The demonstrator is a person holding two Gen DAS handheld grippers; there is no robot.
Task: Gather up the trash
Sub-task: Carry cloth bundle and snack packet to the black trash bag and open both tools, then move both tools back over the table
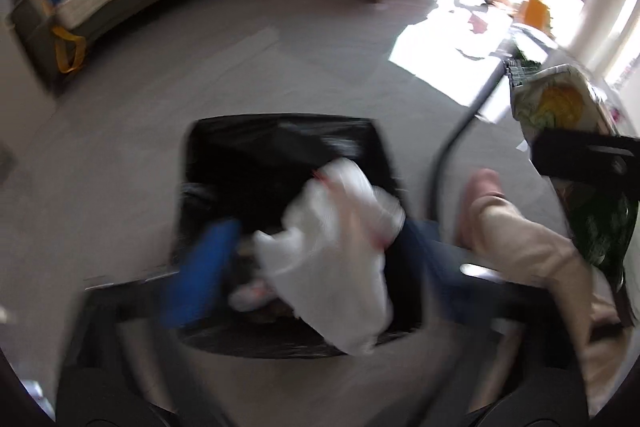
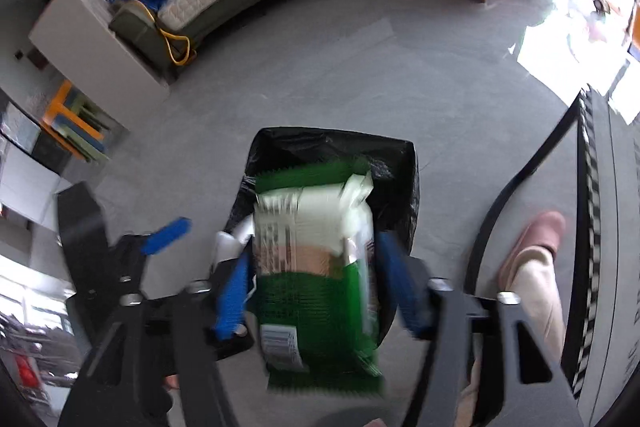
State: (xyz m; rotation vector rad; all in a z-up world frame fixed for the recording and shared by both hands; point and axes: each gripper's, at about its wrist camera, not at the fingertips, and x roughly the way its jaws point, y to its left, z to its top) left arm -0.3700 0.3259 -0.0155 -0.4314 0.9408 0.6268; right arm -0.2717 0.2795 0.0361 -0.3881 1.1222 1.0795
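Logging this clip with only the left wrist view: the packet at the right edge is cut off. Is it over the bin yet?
Observer: Yes. The right wrist view shows the green packet between the right gripper jaws, in line with the black-lined bin opening.
Operator: Any markings on it?
Observer: A white barcode label sits at its near end.
Operator: Is it clamped?
Observer: The blue fingers flank it, but blur hides any contact.
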